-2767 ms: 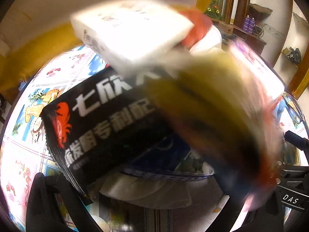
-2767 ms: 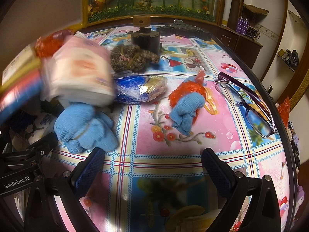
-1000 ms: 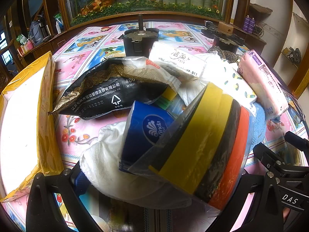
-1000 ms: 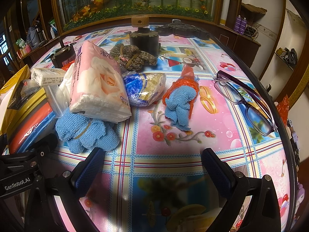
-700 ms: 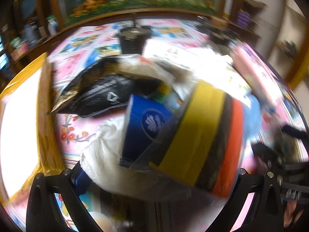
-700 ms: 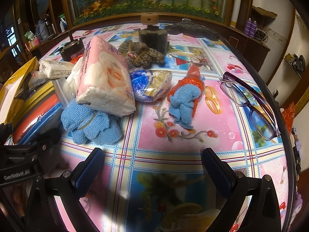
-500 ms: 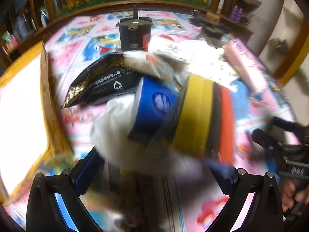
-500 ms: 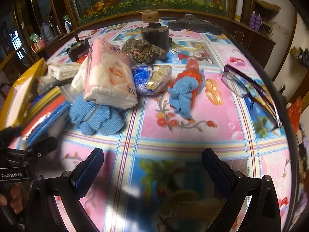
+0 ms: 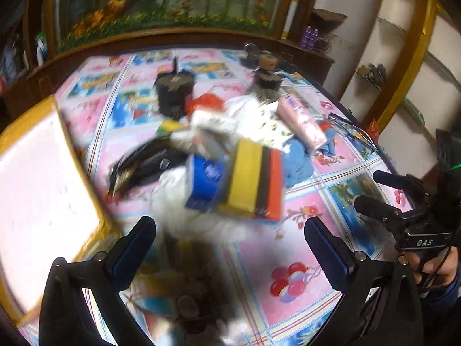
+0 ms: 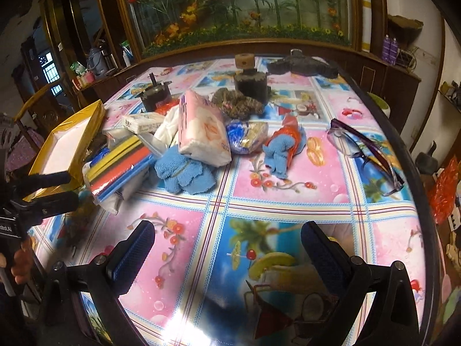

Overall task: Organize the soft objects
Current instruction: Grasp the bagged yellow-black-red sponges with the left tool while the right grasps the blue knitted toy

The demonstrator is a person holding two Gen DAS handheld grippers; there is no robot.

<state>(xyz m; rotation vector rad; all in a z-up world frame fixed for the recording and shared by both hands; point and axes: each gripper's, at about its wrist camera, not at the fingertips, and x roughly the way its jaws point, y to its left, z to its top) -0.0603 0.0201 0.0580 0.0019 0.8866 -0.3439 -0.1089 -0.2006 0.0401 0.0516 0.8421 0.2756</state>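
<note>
A heap of soft things lies on the flowered table: a pack of striped sponges (image 9: 255,183) (image 10: 121,155), a blue tissue pack (image 9: 204,183), a white cloth (image 9: 184,210), a black bag (image 9: 144,164), a pink tissue pack (image 10: 201,128) (image 9: 301,122), a blue towel (image 10: 184,173) and a second blue towel with red wrap (image 10: 283,148). My left gripper (image 9: 230,239) is open and empty, just short of the heap. My right gripper (image 10: 227,245) is open and empty over bare tablecloth.
A yellow-rimmed box (image 9: 37,178) (image 10: 64,144) stands at the left. Glasses (image 10: 366,155) lie at the right. Two dark weights (image 10: 250,82) (image 9: 173,92) and a knitted brown item (image 10: 237,105) sit behind the heap. A blue foil bag (image 10: 246,137) lies by the pink pack.
Both grippers have drawn back and up from the table. The heap, close to the left gripper before, now lies farther off on the table. The left view is blurred by motion.
</note>
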